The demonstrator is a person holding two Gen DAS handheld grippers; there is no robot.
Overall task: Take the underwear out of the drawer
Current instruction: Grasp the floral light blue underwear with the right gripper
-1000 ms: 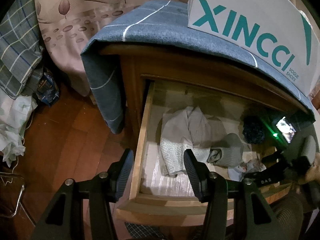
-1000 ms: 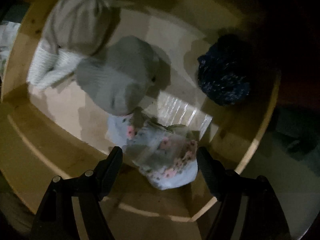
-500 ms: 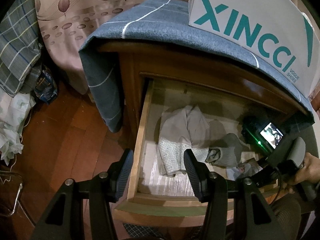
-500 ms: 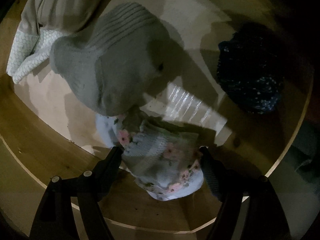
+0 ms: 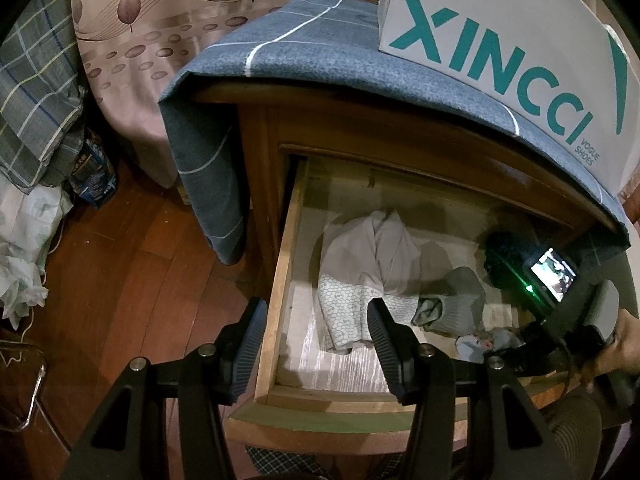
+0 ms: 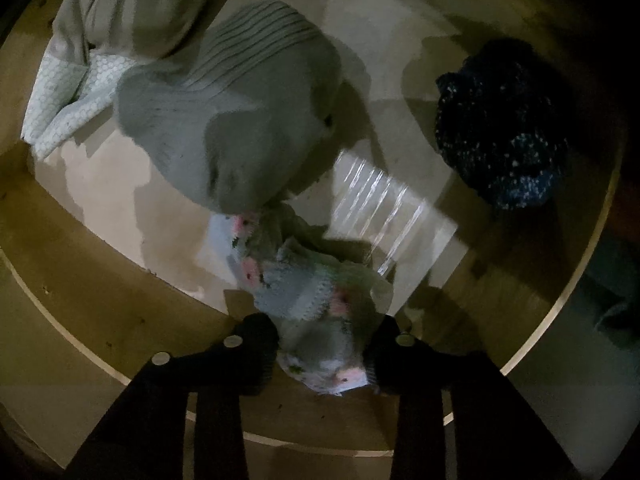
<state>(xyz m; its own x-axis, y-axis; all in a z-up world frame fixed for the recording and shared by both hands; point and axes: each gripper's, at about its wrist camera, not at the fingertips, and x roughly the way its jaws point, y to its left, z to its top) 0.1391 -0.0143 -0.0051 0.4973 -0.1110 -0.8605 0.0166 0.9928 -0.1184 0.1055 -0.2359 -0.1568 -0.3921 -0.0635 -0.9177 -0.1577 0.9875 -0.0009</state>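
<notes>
A second ago the right claw [image 6: 322,354] stood wide above the floral underwear [image 6: 316,312]; now its fingers have closed in until the cloth bunches between them, so the grip looks made; the piece lies at the near right of the open drawer [image 5: 280,280], touching the grey knit [image 6: 232,120]; lifting it clear is what remains, I judge; the left claw [image 5: 316,340] hangs wide apart and empty over the drawer's left wall.
</notes>
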